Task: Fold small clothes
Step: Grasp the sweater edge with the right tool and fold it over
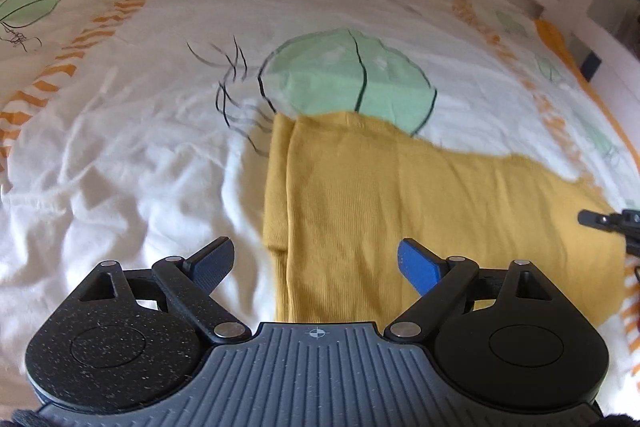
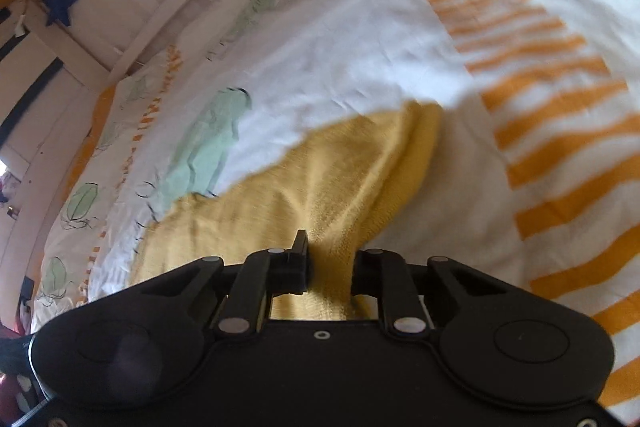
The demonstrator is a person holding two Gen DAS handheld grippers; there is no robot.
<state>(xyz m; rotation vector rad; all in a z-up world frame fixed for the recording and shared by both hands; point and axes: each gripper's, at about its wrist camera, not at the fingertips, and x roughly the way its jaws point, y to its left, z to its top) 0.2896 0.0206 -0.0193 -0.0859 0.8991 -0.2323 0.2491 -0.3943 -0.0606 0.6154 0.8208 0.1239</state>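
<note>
Pinching 1 bunched end of the yellow garment [image 2: 304, 187], the right gripper [image 2: 330, 259] is clamped; cloth stretches away leftward over the bedsheet [image 1: 120, 147]. Left gripper [image 1: 316, 267] hovers released above its folded edge.

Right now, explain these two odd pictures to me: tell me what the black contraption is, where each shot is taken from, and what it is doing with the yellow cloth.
A person holds a two-fingered grasping tool in each hand, with a camera on each looking along its fingers. The left-hand view shows the left tool open, its blue pads apart and empty above a yellow garment lying on a white bedspread printed with green shapes and orange stripes. The right-hand view shows the right tool closed on a bunched edge of the same yellow garment.
</note>
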